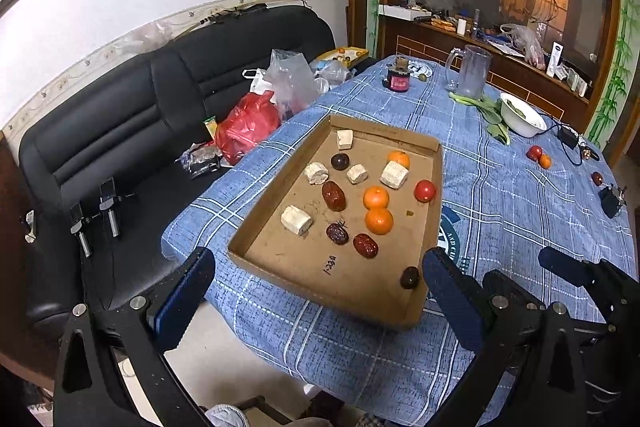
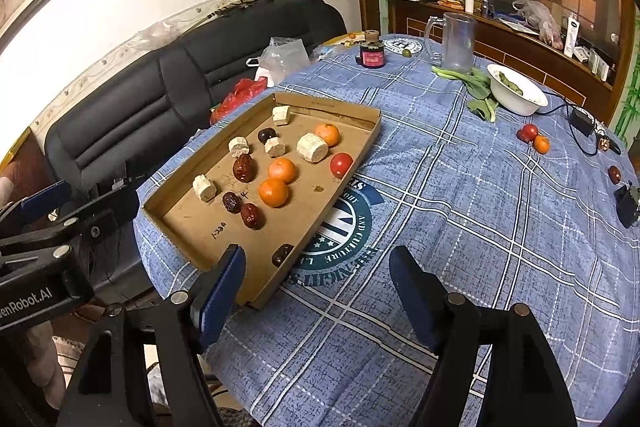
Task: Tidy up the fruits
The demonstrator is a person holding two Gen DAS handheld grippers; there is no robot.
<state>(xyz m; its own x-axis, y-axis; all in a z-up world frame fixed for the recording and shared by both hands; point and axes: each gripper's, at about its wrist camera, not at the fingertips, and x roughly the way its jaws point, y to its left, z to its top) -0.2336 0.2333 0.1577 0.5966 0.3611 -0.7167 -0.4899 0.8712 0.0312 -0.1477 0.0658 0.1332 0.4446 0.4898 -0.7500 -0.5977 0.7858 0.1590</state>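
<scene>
A: Fruits lie loose in the shallow cardboard tray (image 1: pixel 434 195) on the surface, which wears a blue plaid cloth (image 2: pixel 460 227). Three glossy round tangerines (image 1: pixel 376 197), a smooth red tomato (image 1: pixel 424 190), wrinkled oblong red dates (image 1: pixel 333 195) and a dark round plum (image 1: pixel 340 161) sit among pale, chalky cut chunks (image 1: pixel 296 219).

B: Another dark fruit (image 2: pixel 282 254) rests alone in the tray's near corner, against the wall. What does each view add?

A: The left wrist view shows the black leather sofa (image 1: pixel 120 123) with a crinkled red plastic bag (image 1: pixel 246 131) and two small black clamps (image 1: pixel 96 215) on its seat. The right wrist view shows a round printed emblem (image 2: pixel 340 239) on the cloth beside the tray, and the left tool (image 2: pixel 44 201) at the frame's left edge.

B: Both show a red fruit and a small orange one (image 2: pixel 534 138) lying well apart from the tray, near a white bowl (image 2: pixel 516 103) and a clear ribbed mug (image 2: pixel 458 43).

A: The left tool (image 1: pixel 320 291) has its blue-padded jaws wide apart, nothing between them, straddling the tray's near end. The right tool (image 2: pixel 318 291) is also spread, holding nothing, over the tray's near corner.
</scene>
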